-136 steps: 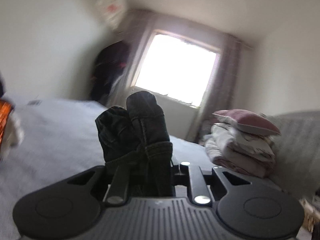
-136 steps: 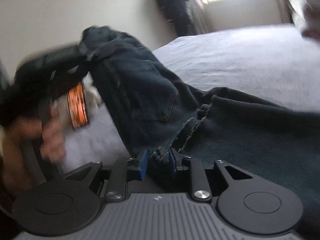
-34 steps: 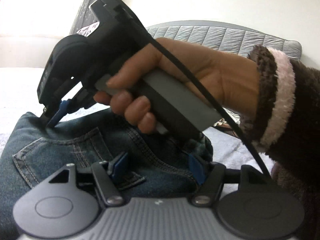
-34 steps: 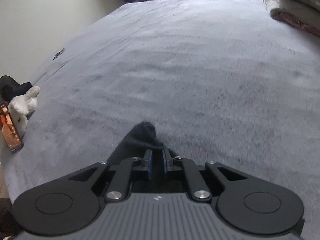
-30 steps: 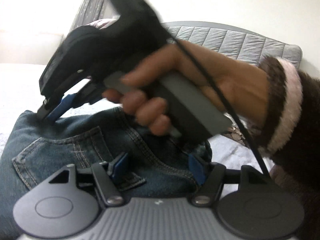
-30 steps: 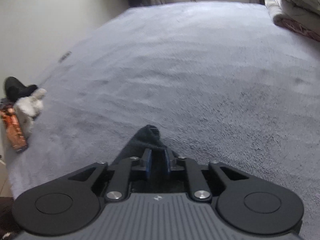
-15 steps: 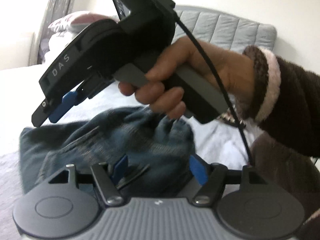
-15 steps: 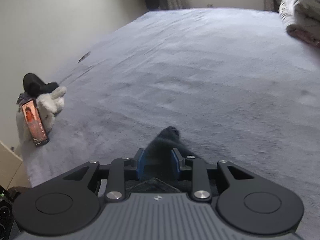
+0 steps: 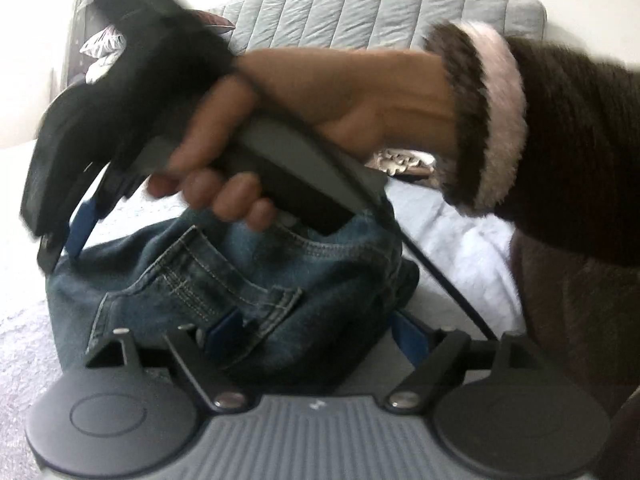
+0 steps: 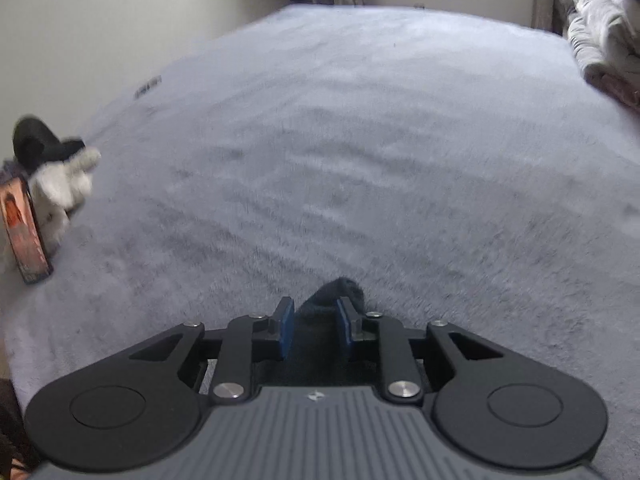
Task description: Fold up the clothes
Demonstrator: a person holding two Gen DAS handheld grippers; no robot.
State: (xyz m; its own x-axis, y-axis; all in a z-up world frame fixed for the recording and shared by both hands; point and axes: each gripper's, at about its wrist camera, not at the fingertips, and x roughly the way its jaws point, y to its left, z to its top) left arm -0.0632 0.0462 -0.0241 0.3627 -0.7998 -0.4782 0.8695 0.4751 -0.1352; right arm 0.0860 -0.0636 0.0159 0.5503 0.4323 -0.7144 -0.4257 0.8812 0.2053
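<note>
Blue jeans [image 9: 256, 280] folded in bundle on bed, back pocket up.

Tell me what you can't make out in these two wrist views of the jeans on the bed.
- Left wrist view: the right gripper is motion-blurred, so whether its fingertips touch the jeans is unclear.
- Left wrist view: the hand and the left gripper cover much of the jeans, hiding how neatly they are folded.
- Right wrist view: only a dark fold of denim shows between the pads; pinching contact is uncertain.
- Right wrist view: the phone is blurred and edge-cropped.
</note>
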